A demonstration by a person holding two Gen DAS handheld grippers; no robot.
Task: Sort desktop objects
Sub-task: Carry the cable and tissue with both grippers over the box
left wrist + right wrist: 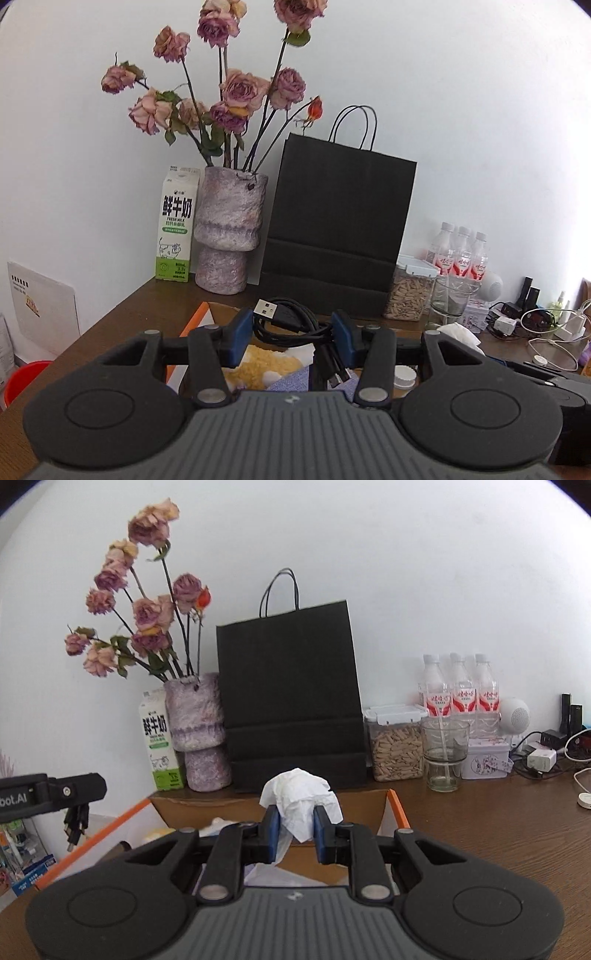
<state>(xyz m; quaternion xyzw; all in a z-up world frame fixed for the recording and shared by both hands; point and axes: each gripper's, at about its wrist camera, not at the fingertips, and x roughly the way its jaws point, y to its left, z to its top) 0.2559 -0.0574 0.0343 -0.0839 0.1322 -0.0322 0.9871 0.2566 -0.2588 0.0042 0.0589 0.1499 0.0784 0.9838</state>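
Left wrist view: black USB cable bundle, coiled into several loops, silver USB plug sticking out at the upper left of the coil, 2 or 3 small black connector ends dangling at lower right. Lies at centre frame, squarely between the blue pads of the left gripper; jaws partly closed, pressing on the coil from both sides, holding it clear above the open cardboard box with the orange flap. Inside the box below: something yellow and crumbly, a white bottle cap at lower right.

Right wrist view: crumpled white tissue, wrinkled and soft, bulging above the pads and trailing a thin tail below them. Sits at centre frame, pinched between the blue pads of the right gripper; jaws nearly closed, narrow gap filled by the paper. Held above the same box, in front of the black paper bag.

Far left of that frame: the other gripper, with the cable ends hanging under it.

Behind, along the wall: milk carton, mottled purple vase of dried roses, seed jar, 3 bottles upper right.
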